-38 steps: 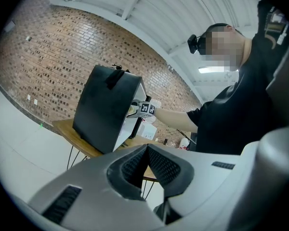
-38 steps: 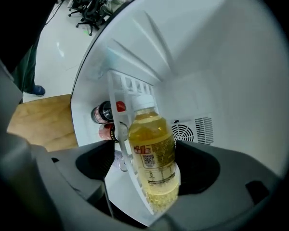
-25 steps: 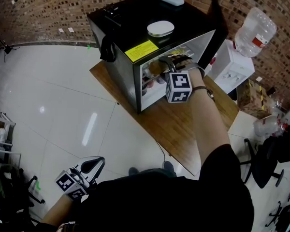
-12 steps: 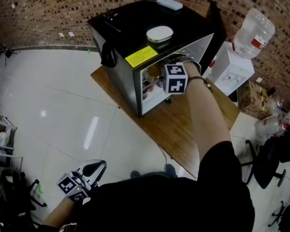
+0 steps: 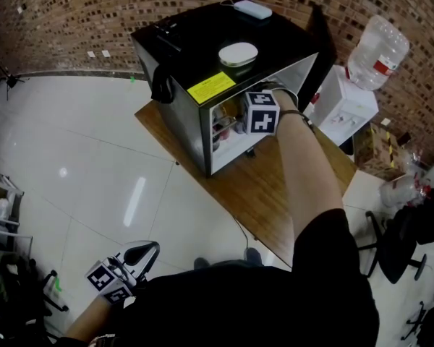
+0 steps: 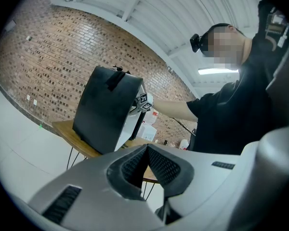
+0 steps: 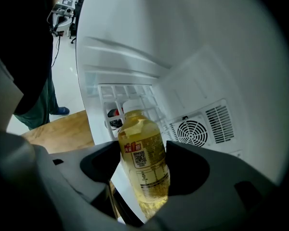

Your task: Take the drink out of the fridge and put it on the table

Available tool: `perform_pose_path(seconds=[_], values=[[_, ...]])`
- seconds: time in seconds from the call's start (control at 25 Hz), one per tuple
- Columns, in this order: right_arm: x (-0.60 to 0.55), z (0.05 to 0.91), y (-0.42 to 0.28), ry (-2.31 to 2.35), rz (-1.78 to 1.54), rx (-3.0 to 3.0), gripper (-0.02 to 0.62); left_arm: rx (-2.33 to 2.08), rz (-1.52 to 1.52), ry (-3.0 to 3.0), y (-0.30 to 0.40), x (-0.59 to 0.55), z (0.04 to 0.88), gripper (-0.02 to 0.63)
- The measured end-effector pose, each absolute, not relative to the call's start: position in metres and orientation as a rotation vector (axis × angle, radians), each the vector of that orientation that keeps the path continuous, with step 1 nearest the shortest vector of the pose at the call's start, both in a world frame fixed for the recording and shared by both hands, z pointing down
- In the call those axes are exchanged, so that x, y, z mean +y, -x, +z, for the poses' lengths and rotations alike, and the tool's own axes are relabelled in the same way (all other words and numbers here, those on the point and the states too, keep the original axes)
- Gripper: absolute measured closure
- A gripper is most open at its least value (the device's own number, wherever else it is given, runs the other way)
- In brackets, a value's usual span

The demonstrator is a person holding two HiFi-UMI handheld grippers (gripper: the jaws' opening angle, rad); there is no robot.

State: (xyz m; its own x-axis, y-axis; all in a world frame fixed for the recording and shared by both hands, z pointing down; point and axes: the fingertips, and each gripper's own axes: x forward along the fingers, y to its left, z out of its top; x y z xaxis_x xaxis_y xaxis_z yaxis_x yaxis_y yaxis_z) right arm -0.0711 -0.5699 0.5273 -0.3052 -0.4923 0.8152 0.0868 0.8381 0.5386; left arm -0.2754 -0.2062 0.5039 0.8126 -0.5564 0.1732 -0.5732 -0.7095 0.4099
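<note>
- Head view: we recorded the black fridge standing with its door open on the wooden table. The person's right forearm extended to the fridge opening.
- Right gripper view: the right gripper was inside the fridge, its jaws spread wide and released. They flanked the drink bottle without clenching it. The bottle, filled with yellow liquid, stood forward of the fridge's rear fan grille.
- Left gripper view: the left gripper hung low, well apart from the fridge, jaws clenched together on nothing.

Upper centre of frame: black box fridge stands on brown wooden table. Clear plastic drink bottle stands inside fridge. White water dispenser stands upper right, beside table.
</note>
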Motion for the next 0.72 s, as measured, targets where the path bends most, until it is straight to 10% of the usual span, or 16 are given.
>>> perform_pose_path(seconds=[0.72], values=[[-0.545, 0.495, 0.041, -0.719, -0.372, -2.273, 0.318, -0.84, 0.033, -2.55, 0.271, -0.215, 0.502, 0.614]])
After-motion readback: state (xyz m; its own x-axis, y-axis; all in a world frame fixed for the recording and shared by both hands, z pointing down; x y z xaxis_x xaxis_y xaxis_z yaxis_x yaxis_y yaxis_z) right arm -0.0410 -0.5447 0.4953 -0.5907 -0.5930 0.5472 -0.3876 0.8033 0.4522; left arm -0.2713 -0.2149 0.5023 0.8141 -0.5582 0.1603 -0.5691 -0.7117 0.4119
